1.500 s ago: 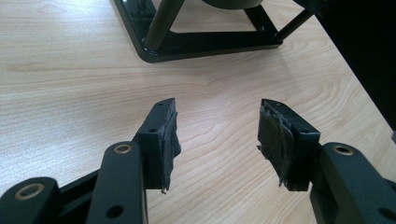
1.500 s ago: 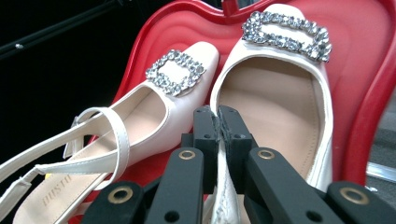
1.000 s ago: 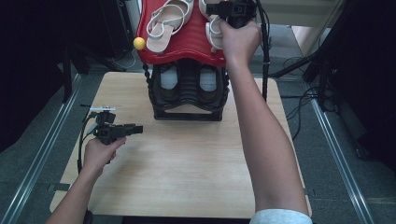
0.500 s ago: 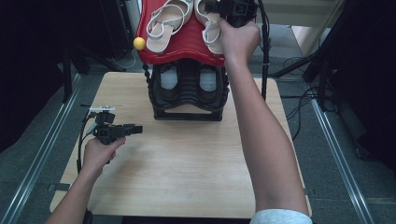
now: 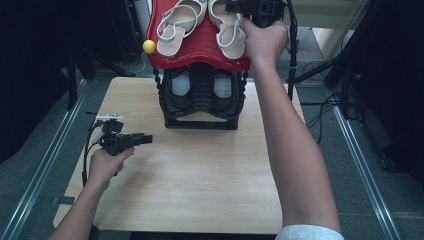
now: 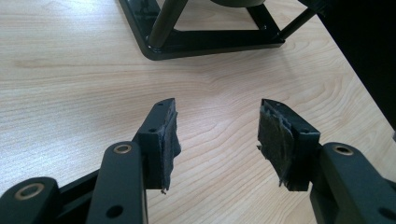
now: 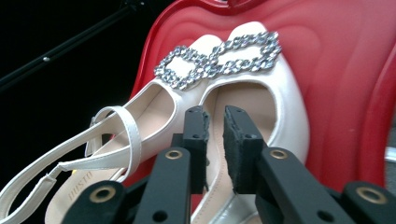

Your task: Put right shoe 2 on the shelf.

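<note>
Right gripper (image 7: 215, 126) jaws had just opened a crack off the cream rhinestone-buckled slingback shoe (image 7: 233, 93) on the red moulded plastic rack shelf (image 7: 336, 84), nothing clamped, left gripper (image 6: 217, 135) wide apart, empty; sloped shelf might let it slide.

Looks like a lab or recording studio set up for data capture, not a home or shop. A bare light-wood bench (image 5: 200, 185) stands on grey carpet between metal floor rails (image 5: 40, 170), with black stands and loose cables (image 5: 320, 107) around it and dark surroundings on both sides. The staged props fit that too: a black and red shoe rack (image 5: 200, 102) with white sandals (image 5: 177, 25) sits alone on the bench, and a person holds a cabled handheld tool (image 5: 142, 139).
</note>
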Action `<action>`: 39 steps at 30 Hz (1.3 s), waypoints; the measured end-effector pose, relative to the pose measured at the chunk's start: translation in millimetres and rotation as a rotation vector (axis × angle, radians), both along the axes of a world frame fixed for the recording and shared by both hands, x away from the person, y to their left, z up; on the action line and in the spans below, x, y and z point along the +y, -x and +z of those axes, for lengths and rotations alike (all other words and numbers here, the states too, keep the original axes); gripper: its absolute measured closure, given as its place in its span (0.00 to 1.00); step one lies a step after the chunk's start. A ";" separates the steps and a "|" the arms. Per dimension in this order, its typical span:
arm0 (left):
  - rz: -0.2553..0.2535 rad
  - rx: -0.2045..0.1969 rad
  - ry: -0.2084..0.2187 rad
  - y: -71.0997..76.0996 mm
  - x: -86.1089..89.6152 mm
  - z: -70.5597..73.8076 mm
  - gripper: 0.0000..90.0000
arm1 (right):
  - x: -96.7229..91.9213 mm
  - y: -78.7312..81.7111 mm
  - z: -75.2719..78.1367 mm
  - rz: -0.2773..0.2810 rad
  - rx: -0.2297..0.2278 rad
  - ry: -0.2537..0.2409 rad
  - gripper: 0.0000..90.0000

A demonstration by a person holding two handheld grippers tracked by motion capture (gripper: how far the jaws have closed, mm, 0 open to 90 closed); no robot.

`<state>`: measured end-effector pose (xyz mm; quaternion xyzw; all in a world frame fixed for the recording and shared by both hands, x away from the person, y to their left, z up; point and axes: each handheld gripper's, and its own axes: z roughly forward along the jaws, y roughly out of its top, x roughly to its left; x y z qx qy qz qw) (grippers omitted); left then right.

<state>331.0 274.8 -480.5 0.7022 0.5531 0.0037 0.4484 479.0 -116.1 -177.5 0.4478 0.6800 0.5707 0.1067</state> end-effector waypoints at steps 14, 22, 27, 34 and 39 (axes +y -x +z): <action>0.001 0.003 0.000 -0.5 -1.6 -0.4 0.53 | -20.0 6.9 6.1 -0.001 -0.014 0.050 0.81; 0.002 0.001 -0.001 -0.4 -2.3 -0.6 0.53 | -30.6 10.3 5.0 -0.012 -0.020 0.074 0.77; -0.007 0.004 -0.008 0.4 -1.7 -0.5 0.53 | -37.9 11.9 2.0 -0.019 -0.018 0.074 0.76; -0.005 0.004 -0.006 0.9 -1.2 -0.6 0.53 | -49.6 13.7 -3.6 -0.042 -0.016 0.090 0.75; -0.007 0.006 -0.008 0.7 -1.0 -0.9 0.53 | -61.7 16.2 -10.2 -0.051 -0.012 0.088 0.73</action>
